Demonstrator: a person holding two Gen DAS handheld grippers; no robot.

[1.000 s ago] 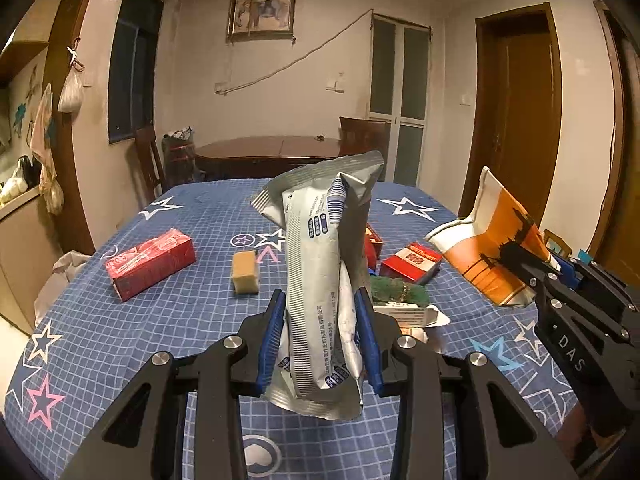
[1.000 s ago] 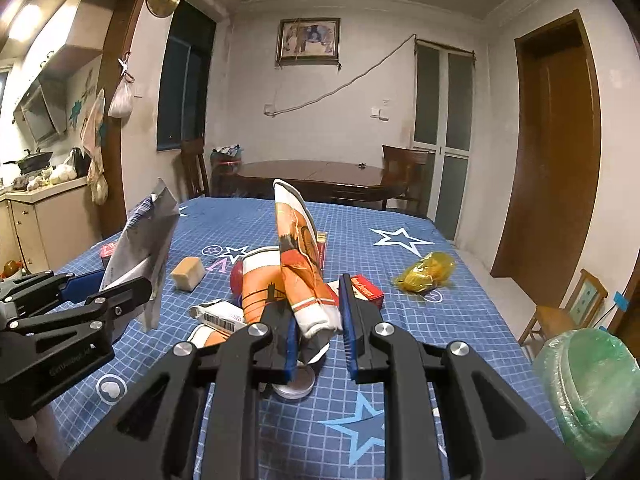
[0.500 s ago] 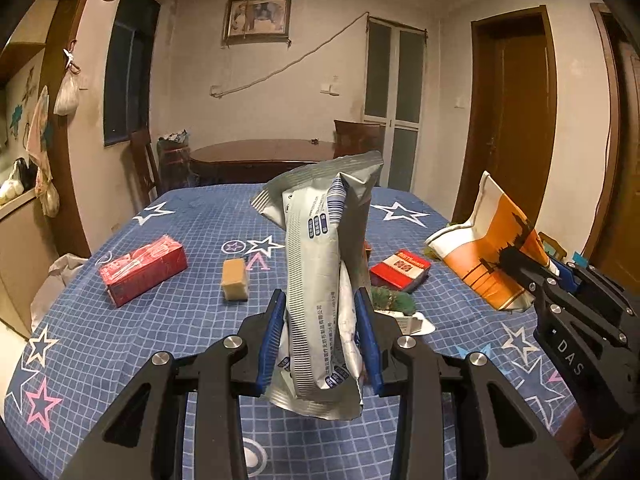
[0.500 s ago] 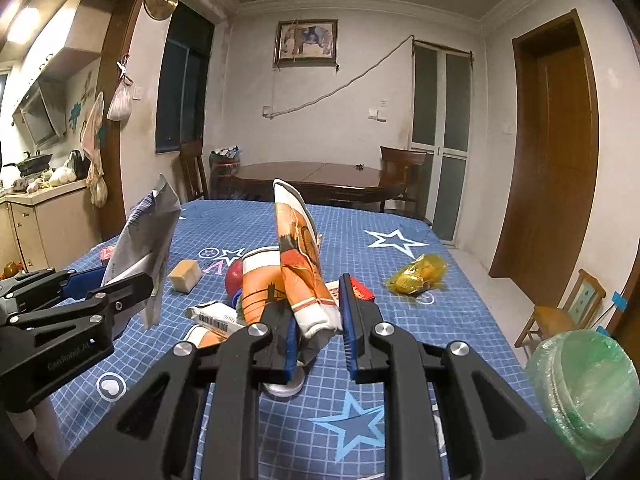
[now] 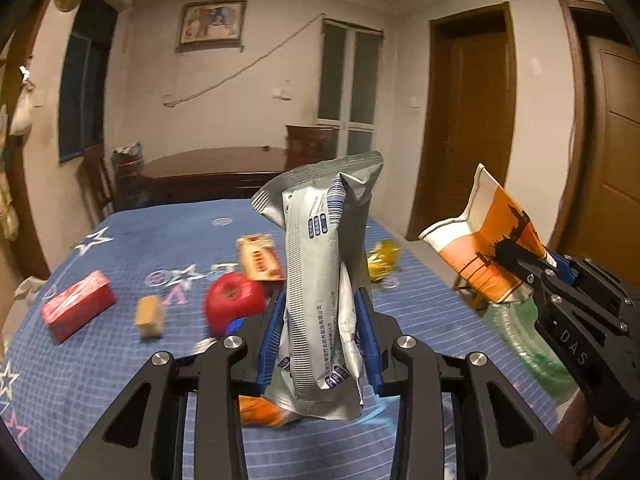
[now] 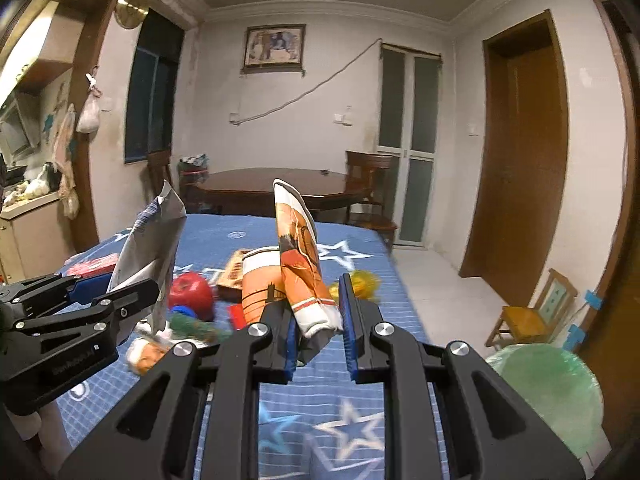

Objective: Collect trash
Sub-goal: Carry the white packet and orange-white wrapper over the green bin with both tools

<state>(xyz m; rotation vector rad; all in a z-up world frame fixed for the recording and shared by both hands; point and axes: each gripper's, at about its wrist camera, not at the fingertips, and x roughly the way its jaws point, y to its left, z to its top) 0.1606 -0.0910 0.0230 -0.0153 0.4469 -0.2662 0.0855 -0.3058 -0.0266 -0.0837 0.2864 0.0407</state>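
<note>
my left tongs (image 5: 320, 340) clamp the silver pouch (image 5: 324, 280) upright, right tongs (image 6: 320, 332) pinch the orange wrapper (image 6: 298, 264) over the tabletop (image 6: 360, 400), with the blurred green bin, i think, (image 6: 552, 392) at right.

Each tool is a matte black frame of angular, cut-out linkage arms joined by round silver screws, ending in blue-padded fingers. The right tool (image 5: 532, 268) bears white "DAS" lettering; the left tool (image 5: 320, 344) carries faint grey print.
</note>
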